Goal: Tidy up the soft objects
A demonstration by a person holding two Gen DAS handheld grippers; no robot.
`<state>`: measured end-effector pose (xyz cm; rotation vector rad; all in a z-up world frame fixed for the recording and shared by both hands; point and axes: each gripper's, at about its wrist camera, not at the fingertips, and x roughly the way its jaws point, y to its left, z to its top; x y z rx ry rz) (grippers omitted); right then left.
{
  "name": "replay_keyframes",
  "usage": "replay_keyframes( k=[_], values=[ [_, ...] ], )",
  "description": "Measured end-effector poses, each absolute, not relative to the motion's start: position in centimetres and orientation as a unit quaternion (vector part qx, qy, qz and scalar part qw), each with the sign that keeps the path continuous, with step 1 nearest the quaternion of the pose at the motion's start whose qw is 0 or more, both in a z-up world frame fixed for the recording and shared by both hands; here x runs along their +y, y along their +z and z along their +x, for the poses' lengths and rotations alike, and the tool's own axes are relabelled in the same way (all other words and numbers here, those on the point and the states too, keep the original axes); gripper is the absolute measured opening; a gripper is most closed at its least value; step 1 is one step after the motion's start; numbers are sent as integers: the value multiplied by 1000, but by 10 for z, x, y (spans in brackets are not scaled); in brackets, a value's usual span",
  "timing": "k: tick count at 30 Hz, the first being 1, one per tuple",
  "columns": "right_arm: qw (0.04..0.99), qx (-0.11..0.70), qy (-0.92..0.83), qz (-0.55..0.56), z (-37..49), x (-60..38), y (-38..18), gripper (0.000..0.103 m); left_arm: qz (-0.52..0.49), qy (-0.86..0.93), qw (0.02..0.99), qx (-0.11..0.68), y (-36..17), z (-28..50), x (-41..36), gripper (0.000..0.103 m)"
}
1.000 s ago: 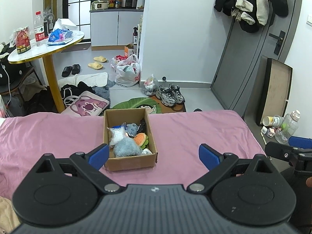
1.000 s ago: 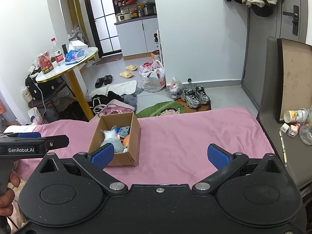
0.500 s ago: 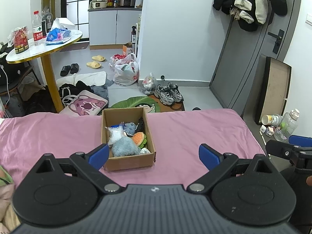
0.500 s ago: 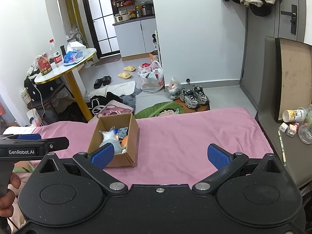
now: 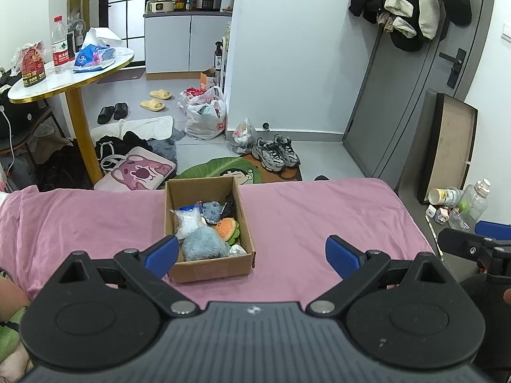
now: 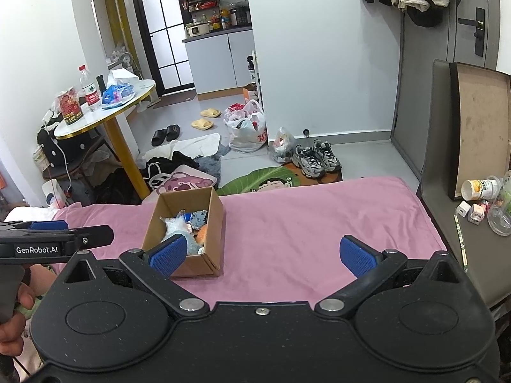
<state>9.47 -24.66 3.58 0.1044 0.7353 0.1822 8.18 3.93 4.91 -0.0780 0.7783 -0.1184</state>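
The left gripper (image 5: 251, 252) fills the bottom of its own view with both blue-padded fingers spread wide and nothing between them. The right gripper (image 6: 262, 253) is likewise wide apart and empty. In the right wrist view the left gripper shows again at the left edge, side-on, with white lettering "GenRobot.AI" on its black body; a hand (image 6: 14, 322) grips its handle at the lower left.

The cardboard box (image 5: 207, 269) sits on the pink bedsheet (image 5: 319, 220), slightly left of centre in the left wrist view, just beyond the left finger's tip. Inside it lie soft things packed together: a grey-blue fluffy toy (image 5: 204, 247) at the near end, an orange and green plush (image 5: 227, 229) to its right, a clear plastic-wrapped white bundle (image 5: 186, 220) at the left wall, and a small blue-grey plush (image 5: 211, 211) toward the far end. A dark item at the far right corner is too small to identify.

At the upper left a round white table (image 5: 73, 78) with a gold rim carries a water bottle (image 5: 59, 46) with a red label; its print is too small to read. A white shopping bag (image 5: 207, 118) on the floor bears red letters, partly hidden, and cannot be read whole
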Motion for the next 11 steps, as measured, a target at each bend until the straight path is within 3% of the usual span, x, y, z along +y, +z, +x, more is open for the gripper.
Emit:
replay_keyframes(
  k=[11],
  values=[
    [928,357,87,52,95,-244,37,103,-34,-53,925,375,49,81,37,98]
  ],
)
